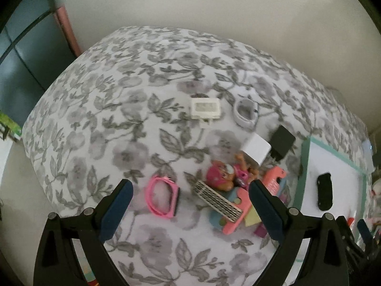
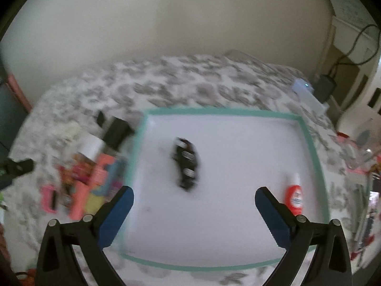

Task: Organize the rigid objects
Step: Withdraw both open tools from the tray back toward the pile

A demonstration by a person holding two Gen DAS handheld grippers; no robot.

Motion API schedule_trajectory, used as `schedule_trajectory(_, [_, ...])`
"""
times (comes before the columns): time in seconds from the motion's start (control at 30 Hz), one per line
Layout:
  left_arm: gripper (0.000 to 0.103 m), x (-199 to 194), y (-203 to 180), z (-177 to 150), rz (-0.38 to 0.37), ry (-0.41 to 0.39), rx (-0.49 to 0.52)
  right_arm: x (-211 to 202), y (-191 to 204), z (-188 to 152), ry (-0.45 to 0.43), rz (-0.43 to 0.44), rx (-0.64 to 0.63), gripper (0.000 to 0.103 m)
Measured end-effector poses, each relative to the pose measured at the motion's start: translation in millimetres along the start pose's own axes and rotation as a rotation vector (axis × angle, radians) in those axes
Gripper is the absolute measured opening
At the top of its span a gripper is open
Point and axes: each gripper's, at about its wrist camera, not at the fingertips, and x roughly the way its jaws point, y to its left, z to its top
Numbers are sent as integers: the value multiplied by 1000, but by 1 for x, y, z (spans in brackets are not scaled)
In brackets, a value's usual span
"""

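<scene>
Bed with floral cover. The left hand-held gripper and right hand-held gripper both gape wide, holding nothing. The teal-edged tray contains a black toy car and a red bottle. The toy pile, pink bracelet and chargers lie outside it; sorting appears barely begun.

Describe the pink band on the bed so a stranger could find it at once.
Start at the floral bedspread and find the toy pile beside the teal-edged white board. The pink band lies alone left of that pile, next to a striped comb. It is the only open loop, with a dark strip on one side.
</scene>
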Motion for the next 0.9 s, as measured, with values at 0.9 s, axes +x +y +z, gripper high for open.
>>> schedule_trajectory(0.9, [98, 63, 88, -12, 19, 218, -220, 54, 161, -37, 125, 212, -334, 100])
